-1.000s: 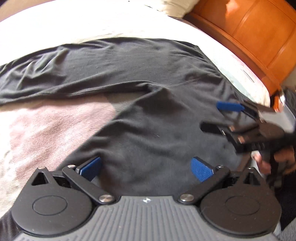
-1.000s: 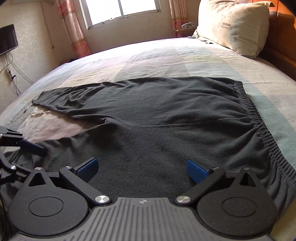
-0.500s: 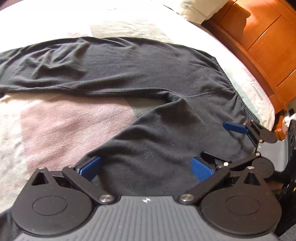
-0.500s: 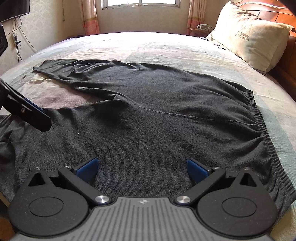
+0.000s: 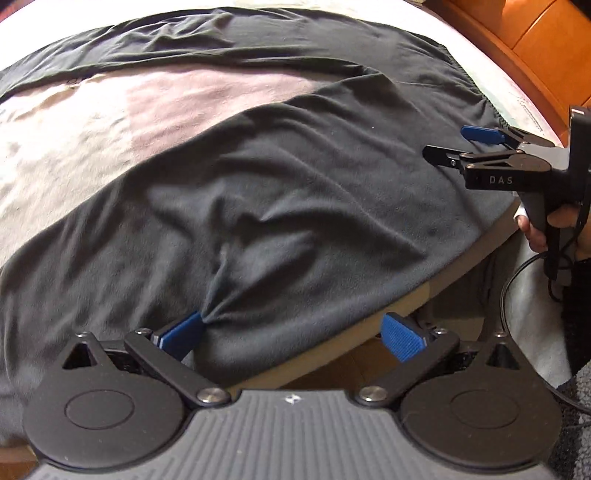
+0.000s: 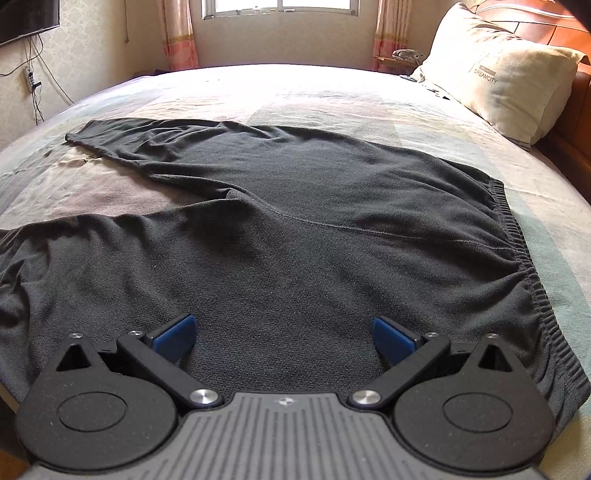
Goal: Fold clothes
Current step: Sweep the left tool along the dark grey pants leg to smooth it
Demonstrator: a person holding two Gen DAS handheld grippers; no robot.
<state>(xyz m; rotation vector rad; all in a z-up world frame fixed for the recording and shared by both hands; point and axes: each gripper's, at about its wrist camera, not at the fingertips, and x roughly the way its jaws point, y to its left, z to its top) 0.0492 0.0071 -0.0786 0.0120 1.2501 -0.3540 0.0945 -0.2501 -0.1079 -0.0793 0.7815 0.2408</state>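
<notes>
1. One pillow (image 6: 506,74) leans on the wooden headboard (image 6: 554,37) at the upper right of the right wrist view; a window (image 6: 277,5) is at the top centre.
2. Black trousers (image 6: 295,229) lie spread over the bed (image 6: 295,96), waistband (image 6: 517,236) on the right.
3. Left gripper (image 5: 291,332) is wide apart; its left pad touches a pulled fold of cloth at the bed edge.
4. Right gripper (image 6: 282,336) is spread just above the cloth near the waistband.

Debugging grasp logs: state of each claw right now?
Left claw: open, one pad touching a pucker in the black trousers, nothing clamped.
Right claw: open, over the trousers near the waistband, holding nothing.
</notes>
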